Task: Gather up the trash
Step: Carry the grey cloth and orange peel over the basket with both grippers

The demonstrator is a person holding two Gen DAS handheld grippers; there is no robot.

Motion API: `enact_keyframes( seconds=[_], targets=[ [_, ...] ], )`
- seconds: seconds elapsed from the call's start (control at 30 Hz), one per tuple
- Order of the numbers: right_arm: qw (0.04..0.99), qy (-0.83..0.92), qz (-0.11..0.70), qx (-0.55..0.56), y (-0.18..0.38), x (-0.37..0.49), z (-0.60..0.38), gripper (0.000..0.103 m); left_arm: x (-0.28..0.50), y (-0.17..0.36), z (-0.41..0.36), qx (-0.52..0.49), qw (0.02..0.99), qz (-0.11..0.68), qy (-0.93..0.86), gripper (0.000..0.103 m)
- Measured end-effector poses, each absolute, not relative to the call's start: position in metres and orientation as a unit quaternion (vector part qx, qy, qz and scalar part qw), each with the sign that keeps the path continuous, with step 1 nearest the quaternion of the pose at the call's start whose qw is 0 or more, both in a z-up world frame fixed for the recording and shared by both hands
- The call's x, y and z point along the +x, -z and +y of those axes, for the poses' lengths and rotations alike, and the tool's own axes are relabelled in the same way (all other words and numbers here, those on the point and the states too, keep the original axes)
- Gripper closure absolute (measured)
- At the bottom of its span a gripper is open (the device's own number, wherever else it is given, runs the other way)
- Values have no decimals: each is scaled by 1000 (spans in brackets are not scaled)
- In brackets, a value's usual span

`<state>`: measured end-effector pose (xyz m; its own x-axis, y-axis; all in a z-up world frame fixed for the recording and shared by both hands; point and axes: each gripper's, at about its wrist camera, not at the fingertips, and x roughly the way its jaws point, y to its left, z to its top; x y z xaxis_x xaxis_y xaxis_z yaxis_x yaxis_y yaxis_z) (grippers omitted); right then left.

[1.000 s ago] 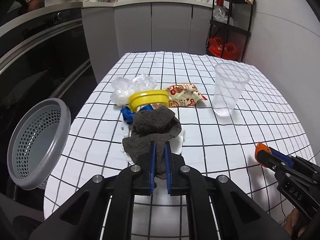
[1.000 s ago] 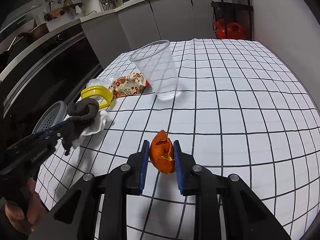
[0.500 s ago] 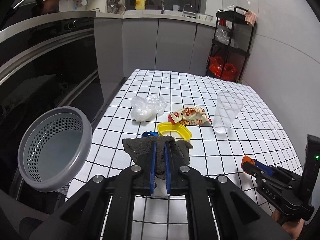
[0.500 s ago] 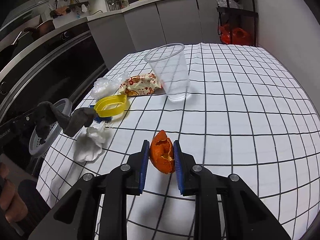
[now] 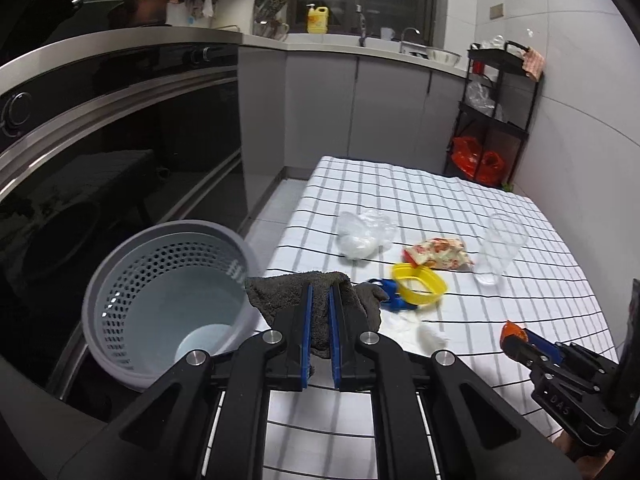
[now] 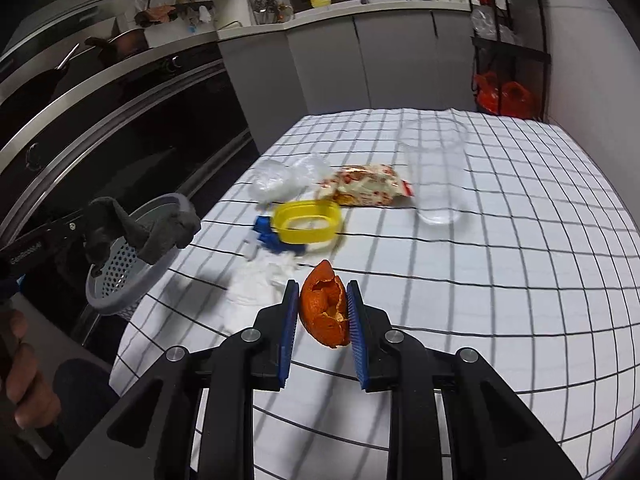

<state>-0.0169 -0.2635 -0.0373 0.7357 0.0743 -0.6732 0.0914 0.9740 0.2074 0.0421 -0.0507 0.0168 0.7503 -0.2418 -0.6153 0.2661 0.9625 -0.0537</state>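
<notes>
Nearest in the left wrist view: left gripper (image 5: 319,312) clenched on a dark grey cloth (image 5: 320,292), held off the table's edge beside the grey perforated bin (image 5: 168,300). In the right wrist view: right gripper (image 6: 323,312) clamped on an orange peel (image 6: 325,306) above the checked tablecloth (image 6: 500,280). Only in the left view: the bin's pale bottom. Only in the right view: cloth hanging over the bin's rim. Farther on: white crumpled tissue (image 6: 256,284), yellow lid (image 6: 306,222) touching something blue (image 6: 266,232), patterned snack wrapper (image 6: 368,190), crumpled clear plastic (image 6: 284,178), clear cup (image 6: 436,172) upright. Readable writing: none for certain; letters on the gripper bodies too blurred.
</notes>
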Motion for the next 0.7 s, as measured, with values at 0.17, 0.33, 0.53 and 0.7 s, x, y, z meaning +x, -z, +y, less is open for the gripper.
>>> enact_keyframes(
  seconds=[0.17, 0.33, 0.53, 0.7],
  targets=[
    [925, -32, 367, 96, 30, 5, -216, 79, 58, -16, -11, 14, 940, 321, 112, 95],
    [923, -73, 372, 73, 22, 37, -165, 79, 76, -14, 27, 10, 944, 316, 90, 95],
    [915, -114, 384, 54, 23, 73, -109, 79, 97, -2, 66, 3, 944, 323, 64, 95],
    [908, -138, 393, 51, 29, 100, -75, 79, 118, 11, 92, 1, 942, 332, 43, 95]
  ],
)
